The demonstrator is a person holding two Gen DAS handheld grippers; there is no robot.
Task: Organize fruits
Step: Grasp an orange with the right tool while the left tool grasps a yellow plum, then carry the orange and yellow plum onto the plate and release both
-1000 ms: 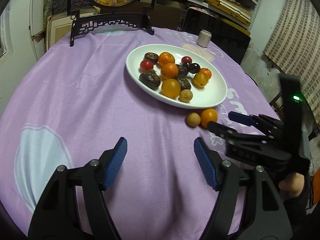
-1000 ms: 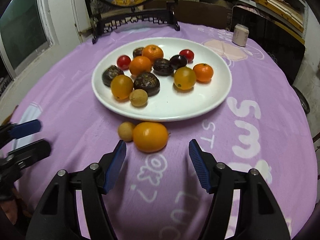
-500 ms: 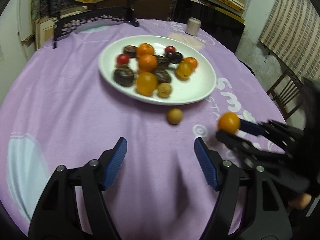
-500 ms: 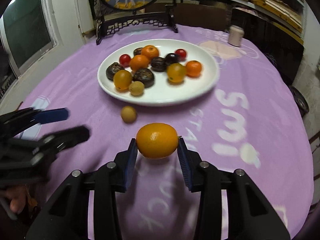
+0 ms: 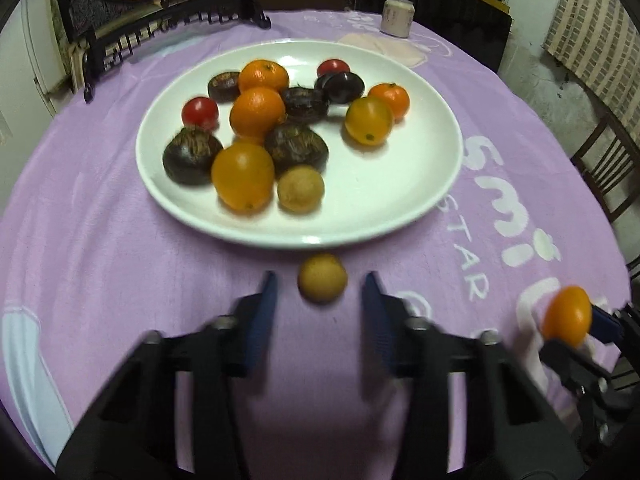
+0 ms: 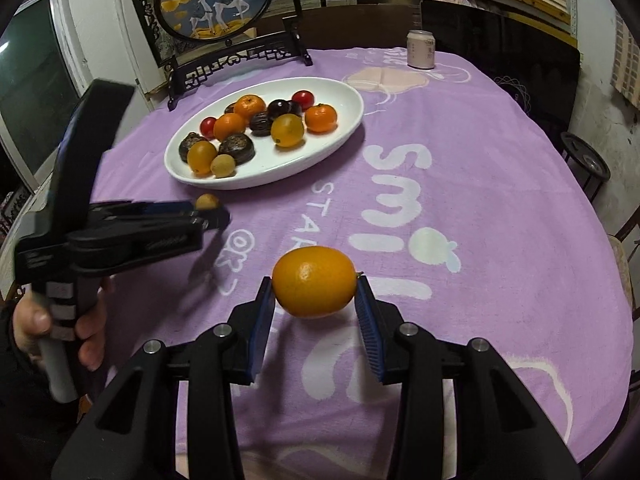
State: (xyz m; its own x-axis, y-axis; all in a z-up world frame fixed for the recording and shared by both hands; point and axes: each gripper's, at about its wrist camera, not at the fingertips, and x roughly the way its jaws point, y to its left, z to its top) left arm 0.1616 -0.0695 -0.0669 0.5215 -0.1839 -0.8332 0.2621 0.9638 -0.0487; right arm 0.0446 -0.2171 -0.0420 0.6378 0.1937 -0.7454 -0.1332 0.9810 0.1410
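Between the left gripper's [image 5: 320, 300] jaws lies a longan [image 5: 322, 278].

orange citrus [image 6: 314, 287]: smooth oval, clamped off the cloth, lower centre of right view
tan round fruit [image 5: 322, 278]: alone on the cloth, lower centre, just below plate rim
white plate [image 5: 400, 216]: oval, heaped with assorted fruits

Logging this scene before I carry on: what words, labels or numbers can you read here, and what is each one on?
"smi": large white letters on the purple tablecloth; the word runs on under the fruit and tongs.
"STAR": smaller white letters on the tablecloth beside them, seen in the left wrist view; it may be cut off.
Further white characters on the cloth near the tongs: partly covered, not readable.
Can at the far edge: has print, too small to read.
Nothing else bears text.
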